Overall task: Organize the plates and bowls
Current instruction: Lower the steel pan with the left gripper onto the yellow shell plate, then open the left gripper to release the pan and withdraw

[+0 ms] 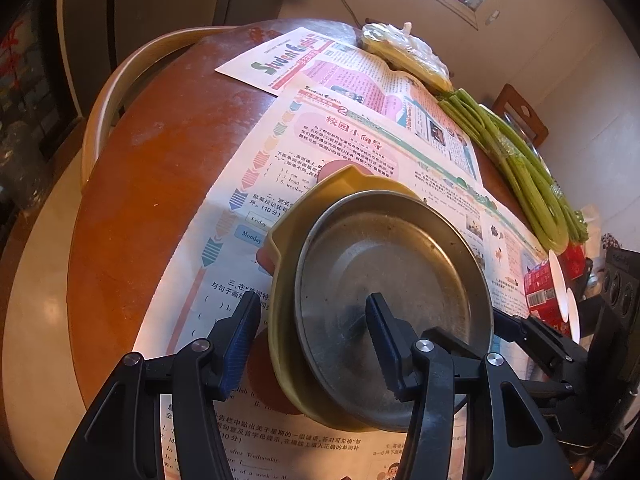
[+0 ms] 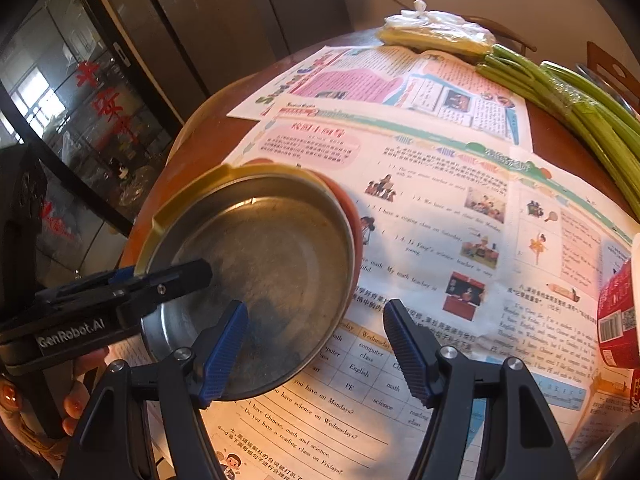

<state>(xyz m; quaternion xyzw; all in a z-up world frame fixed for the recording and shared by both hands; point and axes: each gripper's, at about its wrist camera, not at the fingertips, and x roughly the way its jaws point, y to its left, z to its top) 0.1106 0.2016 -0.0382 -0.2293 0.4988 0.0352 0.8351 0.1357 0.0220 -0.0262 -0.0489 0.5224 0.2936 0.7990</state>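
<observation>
Nesting on the newspaper (image 2: 440,240), the steel plate (image 1: 384,280) sits inside a yellow dish (image 1: 286,240), with an orange plate (image 2: 348,216) peeking out beneath: a stack already gathered near the middle of the round table (image 1: 160,168). Both grippers straddle opposite edges of that stack, presumably to shift or lift it as one. The left gripper (image 1: 312,344) has one finger outside the yellow rim and one over the steel plate's floor, spread, with no pad pressing that I can see. The right gripper (image 2: 316,352) likewise stands spread, one finger inside the steel plate, the other over bare paper. Celery (image 2: 580,108), a plastic bag (image 2: 436,28) and a red tub (image 2: 618,316) lie well apart along the far side, leaving the stack room.
</observation>
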